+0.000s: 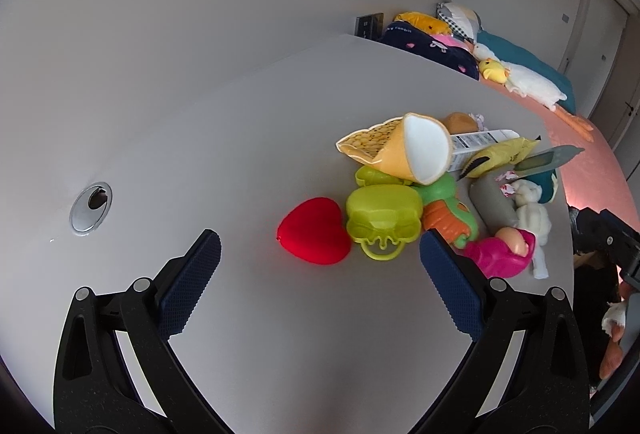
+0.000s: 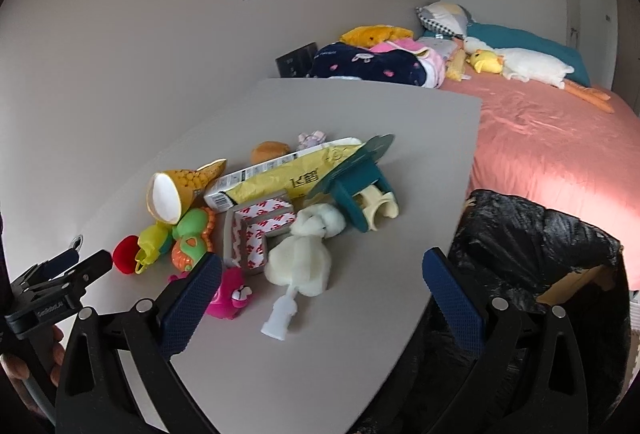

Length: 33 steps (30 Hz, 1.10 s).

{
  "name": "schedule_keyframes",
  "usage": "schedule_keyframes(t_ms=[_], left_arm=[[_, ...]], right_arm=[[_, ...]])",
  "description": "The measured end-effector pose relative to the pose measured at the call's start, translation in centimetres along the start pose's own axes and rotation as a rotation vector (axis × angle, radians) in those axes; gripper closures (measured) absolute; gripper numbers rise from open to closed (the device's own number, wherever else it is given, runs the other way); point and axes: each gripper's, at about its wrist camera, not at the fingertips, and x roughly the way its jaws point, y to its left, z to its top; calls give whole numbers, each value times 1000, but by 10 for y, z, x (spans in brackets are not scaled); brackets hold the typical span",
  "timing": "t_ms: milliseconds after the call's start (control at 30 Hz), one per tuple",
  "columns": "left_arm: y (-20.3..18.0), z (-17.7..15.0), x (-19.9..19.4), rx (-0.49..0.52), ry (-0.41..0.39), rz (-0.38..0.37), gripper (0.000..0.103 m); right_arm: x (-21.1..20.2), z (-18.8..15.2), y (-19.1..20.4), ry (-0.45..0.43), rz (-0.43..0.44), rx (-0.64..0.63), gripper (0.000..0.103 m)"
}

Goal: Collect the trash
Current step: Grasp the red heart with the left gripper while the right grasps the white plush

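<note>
Both claws gape wide, ribbed blue pads (image 1: pixel 192 286) empty; glossy red heart (image 1: pixel 316 230), crinkled black bag (image 2: pixel 536 234).

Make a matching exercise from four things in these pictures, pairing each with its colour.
Things:
1. heart-shaped toy
2. bin liner
3. bedspread
4. snack wrapper

Colours:
A. black
B. yellow
C. red
D. pink

Pairs: 1-C, 2-A, 3-D, 4-B
</note>
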Motion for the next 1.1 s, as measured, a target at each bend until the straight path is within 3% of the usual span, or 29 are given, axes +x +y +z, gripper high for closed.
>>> schedule_keyframes(t_ms=[167, 233, 267, 600, 767, 867, 967, 1100], left_arm=[[6, 4, 9, -2, 11, 26, 8], [10, 5, 12, -14, 9, 14, 19], [13, 6, 14, -21, 18, 3, 20], [18, 4, 34, -7, 72, 14, 22], [23, 3, 43, -13, 102, 14, 37], [24, 1, 47, -7, 122, 24, 42], [22, -1, 47, 10, 119, 49, 43], [23, -1, 46, 23, 104, 65, 57]], right_arm=[[18, 0, 3, 39, -6, 10, 28], [26, 0, 4, 59, -3, 10, 33], [29, 0, 4, 65, -5, 8, 36], [59, 1, 4, 106, -33, 24, 38], [68, 0, 11, 106, -60, -2, 40], [68, -1, 15, 104, -67, -23, 49], [68, -3, 18, 105, -44, -41, 65], [63, -5, 18, 106, -10, -17, 71]])
